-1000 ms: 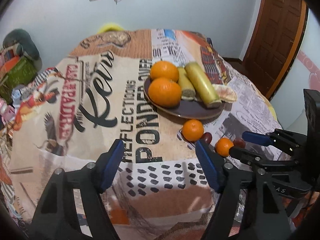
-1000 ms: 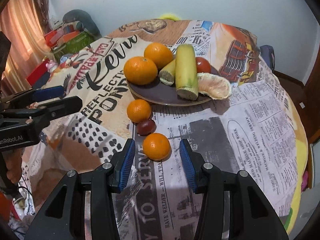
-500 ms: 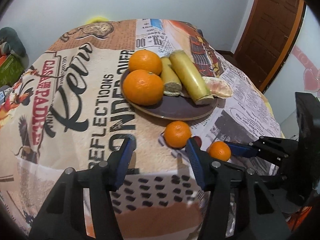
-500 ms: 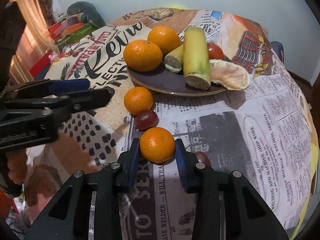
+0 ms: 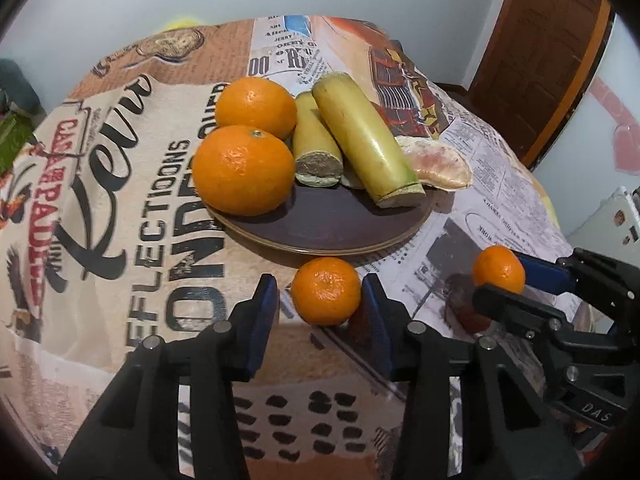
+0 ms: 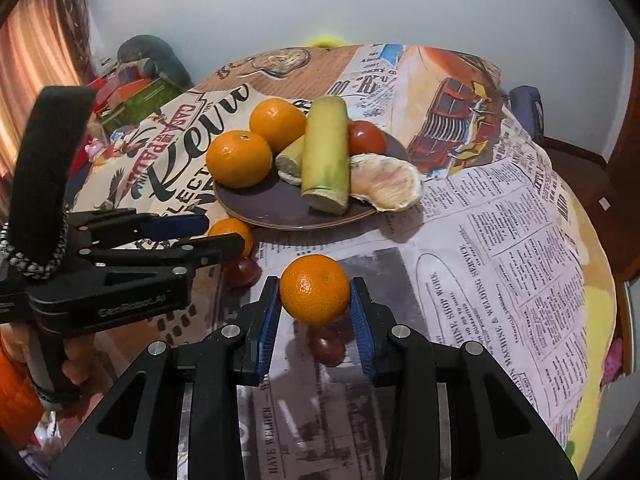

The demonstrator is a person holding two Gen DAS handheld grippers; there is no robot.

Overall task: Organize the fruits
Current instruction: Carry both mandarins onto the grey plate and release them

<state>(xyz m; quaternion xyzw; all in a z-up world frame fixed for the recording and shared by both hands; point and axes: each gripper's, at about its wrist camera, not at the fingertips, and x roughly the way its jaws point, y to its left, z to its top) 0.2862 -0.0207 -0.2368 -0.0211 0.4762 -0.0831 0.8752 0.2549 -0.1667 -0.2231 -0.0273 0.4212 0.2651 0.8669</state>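
The right tongs (image 6: 315, 312) are clamped on a small mandarin (image 6: 315, 289), both blue pads pressing its sides; it seems lifted off the surface (image 6: 500, 248), probably so it can go to the dark plate (image 6: 256, 212), just in front of which it hangs. The left tongs (image 5: 320, 306) have just been closing around a second mandarin (image 5: 325, 290), which rests just before the plate's near rim; a gap shows at the left pad, so I judge it not yet gripped. Two small red fruits (image 6: 326, 346) lie nearby. The plate already carries oranges (image 5: 243, 170) and cane pieces (image 5: 362, 136).
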